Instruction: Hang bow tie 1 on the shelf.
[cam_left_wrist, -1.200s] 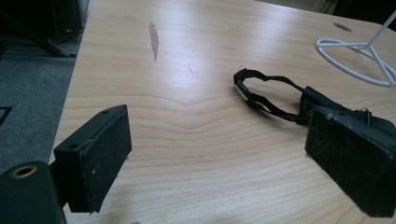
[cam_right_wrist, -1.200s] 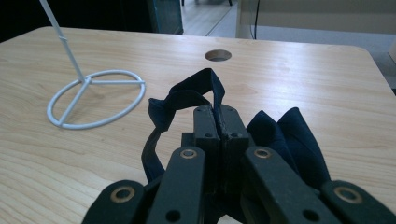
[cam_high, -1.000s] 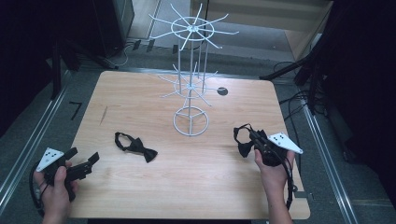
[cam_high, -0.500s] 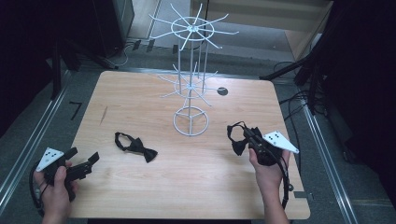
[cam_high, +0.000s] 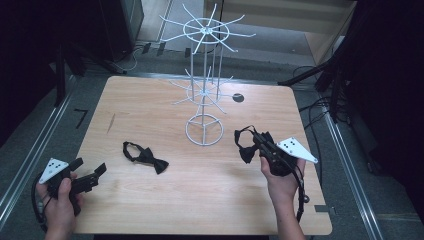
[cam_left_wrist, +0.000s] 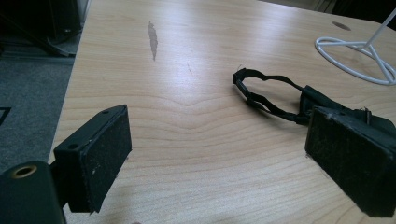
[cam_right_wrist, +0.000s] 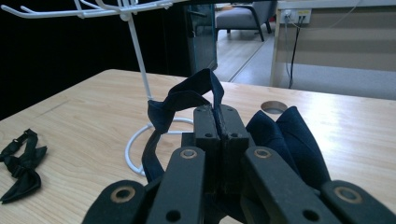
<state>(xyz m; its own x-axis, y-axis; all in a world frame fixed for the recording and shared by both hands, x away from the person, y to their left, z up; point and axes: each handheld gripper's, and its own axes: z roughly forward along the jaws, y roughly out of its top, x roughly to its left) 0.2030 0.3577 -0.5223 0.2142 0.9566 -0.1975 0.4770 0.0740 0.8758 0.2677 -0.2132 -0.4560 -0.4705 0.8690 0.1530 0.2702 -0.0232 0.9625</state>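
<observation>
A: We see a wooden table (cam_high: 150, 210) with a white wire display stand (cam_high: 204, 131) near its middle, its round base resting on the wood and its spoked arms spreading out on two levels above.

B: And the right gripper (cam_high: 256, 141)? We make out its jaws pressed tight together in the right gripper view, pinching the strap of a dark blue bow tie (cam_right_wrist: 289, 135).

A: Yes. The strap loops up above the closed jaws, and the bow itself bulges out beside them. From the high view we place that held tie just to the right of the stand's base, lifted off the table in the person's right hand (cam_high: 281, 181).

B: The left gripper (cam_high: 89, 176) sits at the table's near left corner. In the left gripper view we see its two pads (cam_left_wrist: 100, 154) spread wide apart with nothing between them.

A: Ahead of it lies a second bow tie, a black one (cam_high: 145, 157), flat on the wood with its strap curled in a loop. It rests between the left gripper and the stand, touching neither.

B: We also notice a round dark hole (cam_high: 238, 98) in the tabletop beyond the stand.
</observation>
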